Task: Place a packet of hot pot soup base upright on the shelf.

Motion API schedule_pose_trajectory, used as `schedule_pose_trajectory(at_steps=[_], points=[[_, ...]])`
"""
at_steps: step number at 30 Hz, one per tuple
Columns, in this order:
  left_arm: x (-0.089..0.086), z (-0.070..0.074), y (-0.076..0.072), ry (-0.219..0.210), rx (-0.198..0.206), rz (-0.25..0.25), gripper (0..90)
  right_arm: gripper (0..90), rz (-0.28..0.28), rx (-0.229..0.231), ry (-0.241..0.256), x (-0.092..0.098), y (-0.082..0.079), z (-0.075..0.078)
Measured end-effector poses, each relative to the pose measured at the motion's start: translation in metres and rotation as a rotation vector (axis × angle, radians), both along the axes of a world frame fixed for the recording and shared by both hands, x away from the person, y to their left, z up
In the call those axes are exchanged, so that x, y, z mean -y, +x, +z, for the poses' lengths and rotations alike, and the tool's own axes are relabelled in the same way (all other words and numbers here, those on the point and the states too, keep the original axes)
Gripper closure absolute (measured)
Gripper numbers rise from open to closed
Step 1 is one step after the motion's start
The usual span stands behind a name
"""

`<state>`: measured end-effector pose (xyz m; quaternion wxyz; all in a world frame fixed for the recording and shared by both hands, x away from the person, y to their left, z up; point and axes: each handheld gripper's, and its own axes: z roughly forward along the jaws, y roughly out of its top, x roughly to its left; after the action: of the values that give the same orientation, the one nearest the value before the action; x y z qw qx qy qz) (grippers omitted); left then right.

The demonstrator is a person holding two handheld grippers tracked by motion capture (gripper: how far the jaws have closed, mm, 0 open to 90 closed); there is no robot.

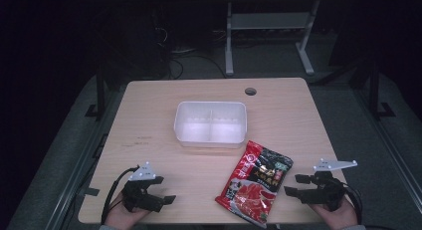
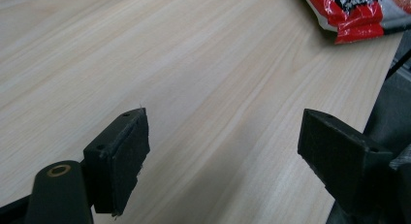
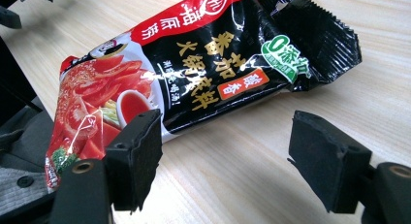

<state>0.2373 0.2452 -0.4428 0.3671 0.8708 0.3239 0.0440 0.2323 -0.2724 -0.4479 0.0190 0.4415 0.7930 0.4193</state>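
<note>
high view looks down on a pale wooden bench with a red and black sauce packet lying flat near the front edge, its long axis running diagonally from the near edge up toward a white divided container that sits in the middle of the bench. the packet's upper corner reaches close to the container's near right corner, though whether they touch i cannot tell.

the left hand-held gripper rests low at the near left corner of the bench, well apart from the packet, with its jaws spread; in the left gripper view the left hand-held gripper shows two black pads wide apart over bare wood, and only the packet's red end peeks in at the top right. it reads as parked, keeping clear so the other side can work.

the right hand-held gripper sits at the near right, jaws also spread and pointing inward toward the packet, just beside its right edge but not touching. in the right gripper view the right hand-held gripper frames the packet directly ahead: the packet lies beyond the pads, its lower edge near the left pad, nothing between the pads yet.

my reading is that the open stance and inward aim set up a pinch on the packet's edge, likely to lift it toward the container, since the packet lies flat and offers only its thin rim.
</note>
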Motion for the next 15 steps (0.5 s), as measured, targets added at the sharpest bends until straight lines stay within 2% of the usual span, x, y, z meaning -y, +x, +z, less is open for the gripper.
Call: schedule_pose_trajectory(at_steps=[4, 5, 8, 15], points=[[0.008, -0.001, 0.000, 0.020, 0.003, -0.020, 21.0, 26.7, -0.009, 0.001, -0.011, 0.002, 0.001, -0.001], [0.012, 0.000, 0.000, 0.023, 0.002, -0.033, 22.2, 27.2, -0.014, 0.018, -0.010, 0.003, 0.000, 0.002], [0.020, 0.002, 0.001, 0.029, 0.006, -0.053, 24.3, 27.1, -0.021, 0.024, -0.002, 0.006, 0.002, 0.004], [0.037, 0.014, 0.002, 0.017, 0.024, -0.102, 34.4, 27.0, -0.035, 0.022, -0.005, 0.010, 0.009, 0.006]])
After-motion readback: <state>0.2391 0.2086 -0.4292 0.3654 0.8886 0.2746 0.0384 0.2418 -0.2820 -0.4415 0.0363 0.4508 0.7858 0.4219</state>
